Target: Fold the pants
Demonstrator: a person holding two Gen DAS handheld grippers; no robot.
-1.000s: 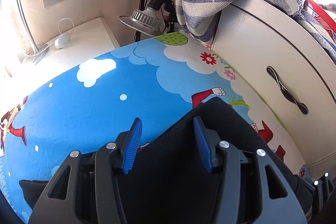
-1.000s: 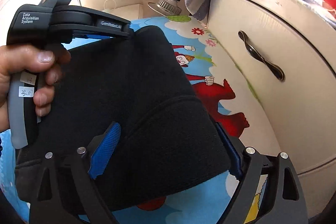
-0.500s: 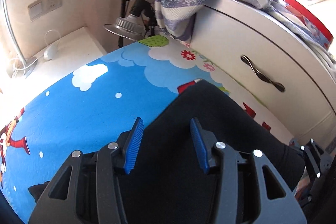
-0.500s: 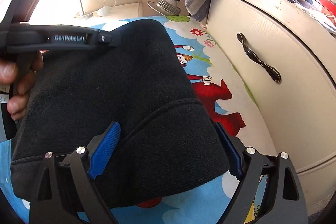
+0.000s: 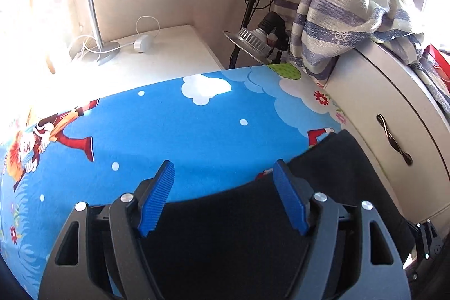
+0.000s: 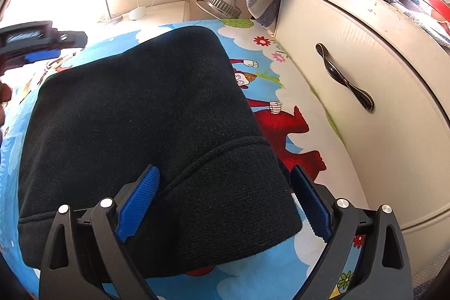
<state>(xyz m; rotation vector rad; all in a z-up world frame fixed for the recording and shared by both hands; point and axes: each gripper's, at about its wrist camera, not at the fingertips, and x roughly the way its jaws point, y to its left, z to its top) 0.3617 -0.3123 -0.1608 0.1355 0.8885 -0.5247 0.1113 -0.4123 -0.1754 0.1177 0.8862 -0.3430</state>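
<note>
The black pants lie folded into a compact rectangle on the blue cartoon-print bed sheet. In the left wrist view the pants fill the lower middle under my left gripper, which is open and empty above their far edge. My right gripper is open, its blue fingers straddling the ribbed waistband end without closing on it. The left gripper shows at the left edge of the right wrist view, lifted off the pants.
A cream drawer cabinet with a dark handle stands close along the right of the bed. A striped towel hangs over it. A lamp and a white bedside table stand behind.
My left gripper has opened wider, lifted and swung left off the pants, so more blue sheet shows. The right gripper has stayed in place, open over the waistband.
</note>
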